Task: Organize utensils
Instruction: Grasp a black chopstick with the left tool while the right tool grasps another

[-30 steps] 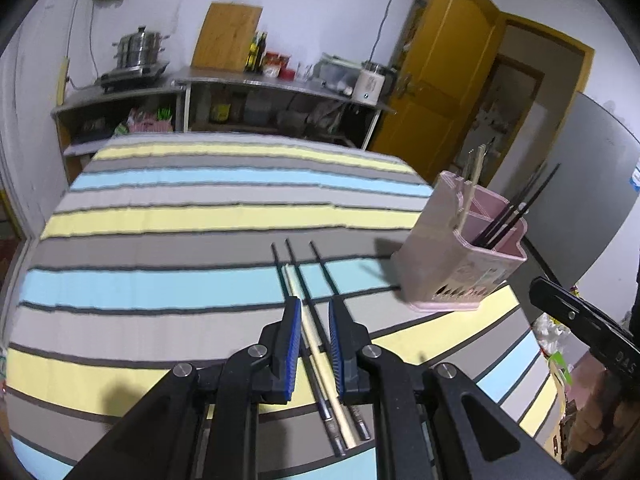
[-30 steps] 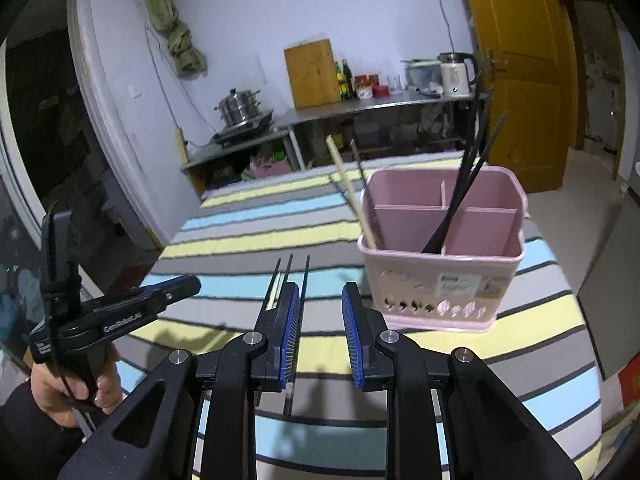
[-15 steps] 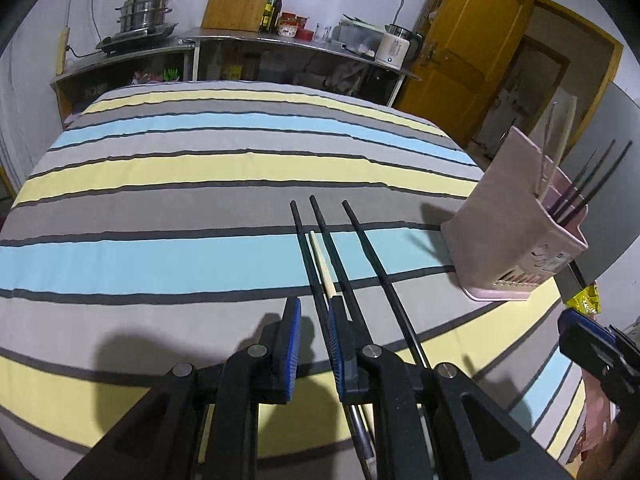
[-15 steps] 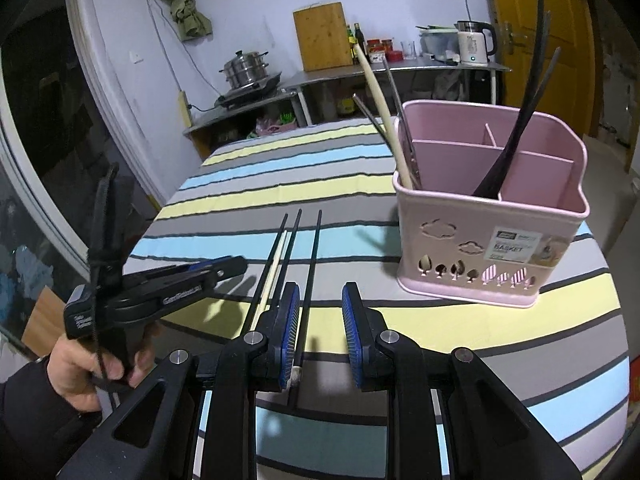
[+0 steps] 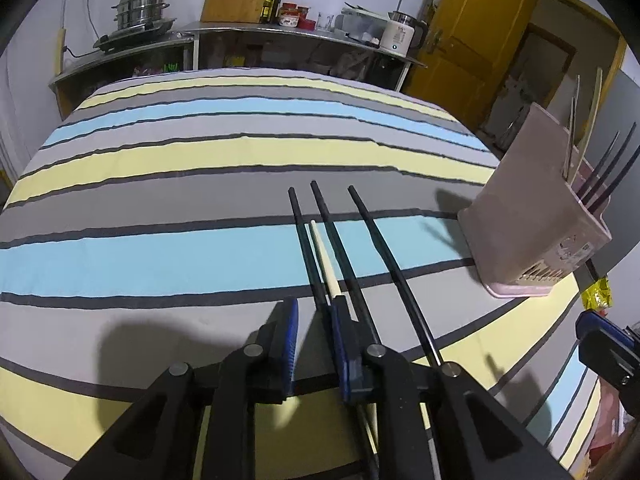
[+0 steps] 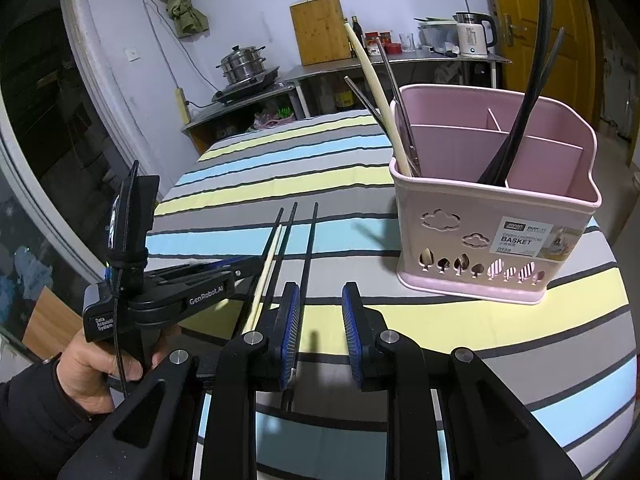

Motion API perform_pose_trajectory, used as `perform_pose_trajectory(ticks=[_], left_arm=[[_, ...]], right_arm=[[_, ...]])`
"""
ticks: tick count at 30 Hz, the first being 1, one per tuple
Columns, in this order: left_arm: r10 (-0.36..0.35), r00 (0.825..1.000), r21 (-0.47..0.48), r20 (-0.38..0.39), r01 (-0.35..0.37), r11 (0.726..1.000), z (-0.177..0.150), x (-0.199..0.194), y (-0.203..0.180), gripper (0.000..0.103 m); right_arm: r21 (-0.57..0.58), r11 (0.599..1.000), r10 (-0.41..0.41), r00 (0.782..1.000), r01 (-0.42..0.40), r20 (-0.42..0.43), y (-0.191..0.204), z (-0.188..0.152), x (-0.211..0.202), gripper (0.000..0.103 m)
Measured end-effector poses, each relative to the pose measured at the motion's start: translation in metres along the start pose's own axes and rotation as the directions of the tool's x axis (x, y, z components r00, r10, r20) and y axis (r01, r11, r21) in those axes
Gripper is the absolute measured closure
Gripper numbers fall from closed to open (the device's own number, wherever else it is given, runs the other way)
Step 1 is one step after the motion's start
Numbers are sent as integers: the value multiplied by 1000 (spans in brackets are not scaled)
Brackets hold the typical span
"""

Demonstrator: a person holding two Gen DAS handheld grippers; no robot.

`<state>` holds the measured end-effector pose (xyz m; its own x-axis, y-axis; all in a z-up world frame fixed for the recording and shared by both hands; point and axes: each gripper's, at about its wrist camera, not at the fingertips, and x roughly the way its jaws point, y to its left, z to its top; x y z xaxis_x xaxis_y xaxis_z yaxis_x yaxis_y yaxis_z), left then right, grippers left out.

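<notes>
Three black chopsticks (image 5: 384, 264) and one pale wooden chopstick (image 5: 325, 258) lie side by side on the striped tablecloth (image 5: 160, 256). My left gripper (image 5: 314, 316) is open and low over them, its jaws straddling the leftmost black chopstick beside the wooden one. The pink utensil basket (image 6: 492, 216) stands to the right, holding a wooden chopstick, metal ones and black ones in separate compartments. My right gripper (image 6: 320, 312) is open and empty, just right of the chopsticks (image 6: 308, 248), in front of the basket. The left gripper also shows in the right wrist view (image 6: 240, 270).
A counter (image 5: 280, 40) behind the table holds a steamer pot, a cutting board, bottles and a white kettle. A yellow door (image 5: 472, 28) is at the back right. The table's edge runs close behind the basket (image 5: 536, 216).
My left gripper has moved forward and down onto the lying chopsticks. My right gripper has come closer to the table and the basket. Both stayed open.
</notes>
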<state>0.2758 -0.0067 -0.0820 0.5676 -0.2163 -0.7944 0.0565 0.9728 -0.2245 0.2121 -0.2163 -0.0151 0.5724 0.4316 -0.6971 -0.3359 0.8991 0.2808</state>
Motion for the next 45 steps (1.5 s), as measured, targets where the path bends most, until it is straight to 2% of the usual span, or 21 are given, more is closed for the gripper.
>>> perform_pose_trajectory(ticks=[7, 11, 14, 18, 22, 32, 39, 45], left_arm=[[44, 999, 45, 19, -44, 998, -3, 0, -5, 85], [62, 998, 58, 19, -63, 996, -5, -3, -1, 89], [76, 997, 45, 14, -77, 996, -8, -9, 11, 93], [81, 997, 26, 9, -81, 996, -12, -20, 33, 93], [59, 998, -5, 0, -59, 998, -15, -29, 57, 93], [-9, 1000, -152, -26, 5, 988, 1, -21, 82, 93], [25, 999, -157, -28, -29, 987, 14, -10, 78, 93], [52, 998, -138, -34, -56, 989, 26, -1, 76, 93]], right_arm=[[5, 1000, 2, 1000, -2, -11, 0, -3, 5, 80], [0, 1000, 6, 1000, -6, -21, 3, -3, 12, 80], [-4, 1000, 12, 999, -12, -33, 5, -2, 20, 80], [-17, 1000, 17, 998, -18, -55, 10, -2, 35, 80], [-45, 999, 13, 997, -16, -79, 19, 3, 58, 80], [-119, 991, -73, 990, 59, -120, 33, 24, 114, 80], [-133, 987, -113, 981, 92, -160, 30, 31, 139, 80], [-157, 981, -140, 978, 115, -157, 36, 36, 147, 80]])
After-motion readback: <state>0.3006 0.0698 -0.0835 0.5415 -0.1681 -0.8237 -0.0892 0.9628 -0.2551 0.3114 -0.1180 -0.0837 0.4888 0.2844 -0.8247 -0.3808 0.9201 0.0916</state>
